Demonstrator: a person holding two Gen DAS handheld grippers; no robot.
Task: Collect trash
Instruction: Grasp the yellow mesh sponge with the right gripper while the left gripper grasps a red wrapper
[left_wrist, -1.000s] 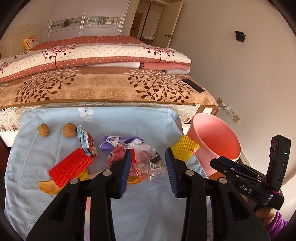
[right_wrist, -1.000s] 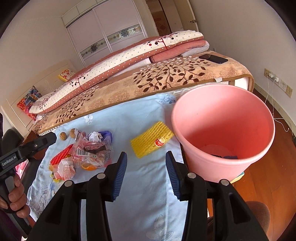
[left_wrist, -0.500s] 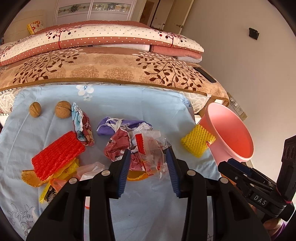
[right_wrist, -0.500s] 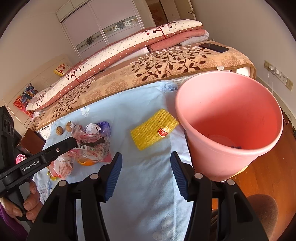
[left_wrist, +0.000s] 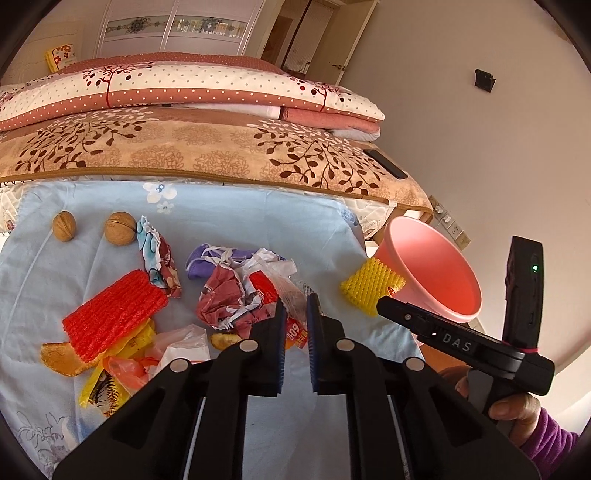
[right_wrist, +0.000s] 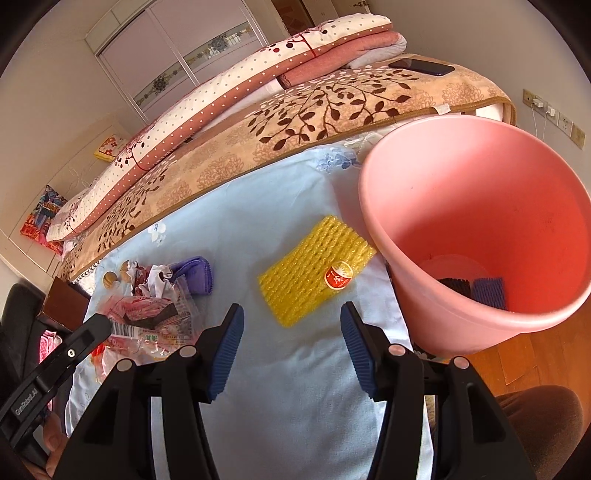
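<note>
left hand-held gripper (left_wrist: 295, 314) pinching clear wrapper (left_wrist: 286, 291) (jaws just closed)

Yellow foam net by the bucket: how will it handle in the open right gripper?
The yellow foam net lies flat and looks like soft mesh, so it will probably squash between the pads. Likely very light, so it may slide on the blue cloth if nudged. Unlikely to roll.

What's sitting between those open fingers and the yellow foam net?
Nothing: in the right wrist view only bare light-blue cloth lies between the right gripper and the yellow foam net.
</note>
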